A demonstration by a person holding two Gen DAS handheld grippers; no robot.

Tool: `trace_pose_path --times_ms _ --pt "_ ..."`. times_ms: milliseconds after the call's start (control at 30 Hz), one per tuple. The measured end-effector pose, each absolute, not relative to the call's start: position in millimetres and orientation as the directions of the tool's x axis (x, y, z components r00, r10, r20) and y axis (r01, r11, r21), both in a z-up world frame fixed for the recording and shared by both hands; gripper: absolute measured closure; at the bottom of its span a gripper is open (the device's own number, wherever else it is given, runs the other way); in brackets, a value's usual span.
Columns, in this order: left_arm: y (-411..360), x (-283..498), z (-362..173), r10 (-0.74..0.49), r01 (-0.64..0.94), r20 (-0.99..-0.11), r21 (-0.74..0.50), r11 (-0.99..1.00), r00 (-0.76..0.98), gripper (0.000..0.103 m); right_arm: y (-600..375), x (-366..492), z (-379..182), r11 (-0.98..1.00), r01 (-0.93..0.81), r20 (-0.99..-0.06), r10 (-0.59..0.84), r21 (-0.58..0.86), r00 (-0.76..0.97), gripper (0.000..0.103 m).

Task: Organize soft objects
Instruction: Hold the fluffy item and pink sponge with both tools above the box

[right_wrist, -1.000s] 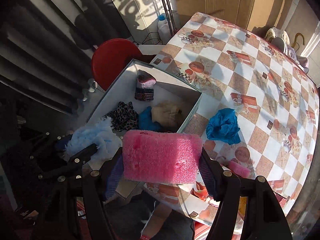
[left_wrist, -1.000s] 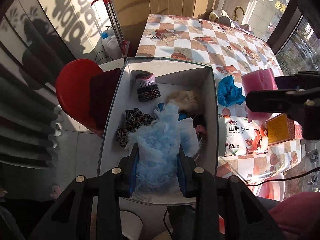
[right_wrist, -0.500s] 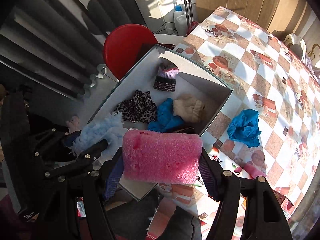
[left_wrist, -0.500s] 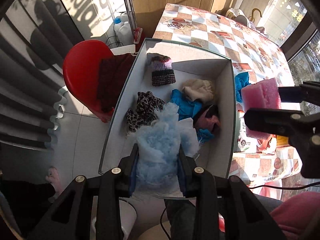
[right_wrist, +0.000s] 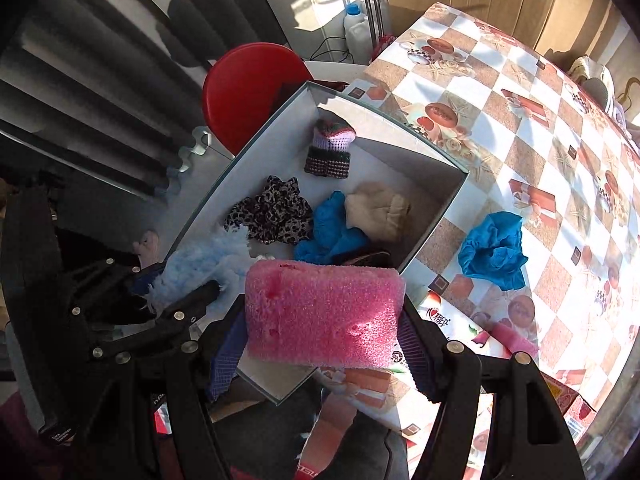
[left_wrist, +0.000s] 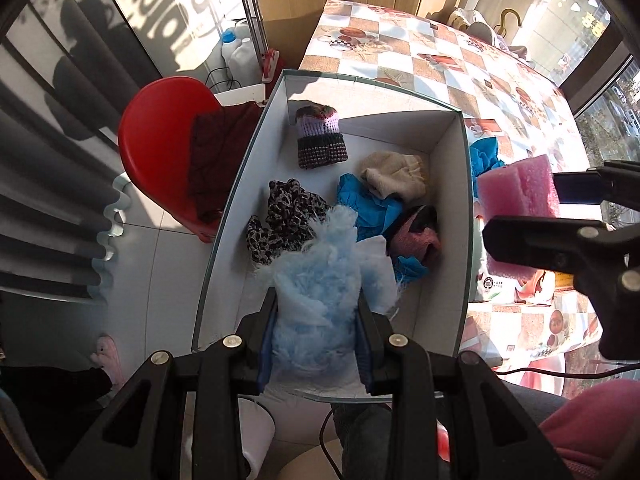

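Note:
My left gripper (left_wrist: 316, 320) is shut on a fluffy light-blue cloth (left_wrist: 320, 280) and holds it over the near end of the white box (left_wrist: 452, 208). My right gripper (right_wrist: 322, 320) is shut on a pink sponge (right_wrist: 324, 312), at the box's near right edge; it also shows in the left wrist view (left_wrist: 516, 196). In the box lie a knitted hat (left_wrist: 320, 136), a leopard-print cloth (left_wrist: 288, 216), a beige cloth (left_wrist: 394, 174), a blue cloth (left_wrist: 368, 208) and a pink-and-black item (left_wrist: 416, 232). Another blue cloth (right_wrist: 494, 250) lies on the table.
The checkered table (right_wrist: 520, 128) stretches far right. A red stool (left_wrist: 160, 136) with a dark cloth stands left of the box. A small pink piece (right_wrist: 516, 340) and a printed packet (left_wrist: 500, 284) lie near the table's front edge. Bottles (left_wrist: 240, 52) stand on the floor.
Both grippers have drawn back and up, so the box looks farther off and more of its contents show. Each still holds its item.

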State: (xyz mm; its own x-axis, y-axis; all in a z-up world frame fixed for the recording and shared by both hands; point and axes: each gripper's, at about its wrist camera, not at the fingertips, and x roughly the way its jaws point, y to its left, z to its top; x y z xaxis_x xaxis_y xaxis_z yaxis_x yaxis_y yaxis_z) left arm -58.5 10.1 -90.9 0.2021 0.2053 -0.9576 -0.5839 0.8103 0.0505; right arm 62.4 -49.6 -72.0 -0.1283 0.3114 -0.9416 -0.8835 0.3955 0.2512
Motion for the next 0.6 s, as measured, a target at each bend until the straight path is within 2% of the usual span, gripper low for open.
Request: trace_pose_path --times_ms 600 --pt "9.8 -59.4 -97.0 0.199 -0.581 -0.960 0.049 0.812 0.196 0.066 -47.6 61.2 -73.7 0.392 -0.885 -0.942 0.308 0.252 -0.132 0.032"
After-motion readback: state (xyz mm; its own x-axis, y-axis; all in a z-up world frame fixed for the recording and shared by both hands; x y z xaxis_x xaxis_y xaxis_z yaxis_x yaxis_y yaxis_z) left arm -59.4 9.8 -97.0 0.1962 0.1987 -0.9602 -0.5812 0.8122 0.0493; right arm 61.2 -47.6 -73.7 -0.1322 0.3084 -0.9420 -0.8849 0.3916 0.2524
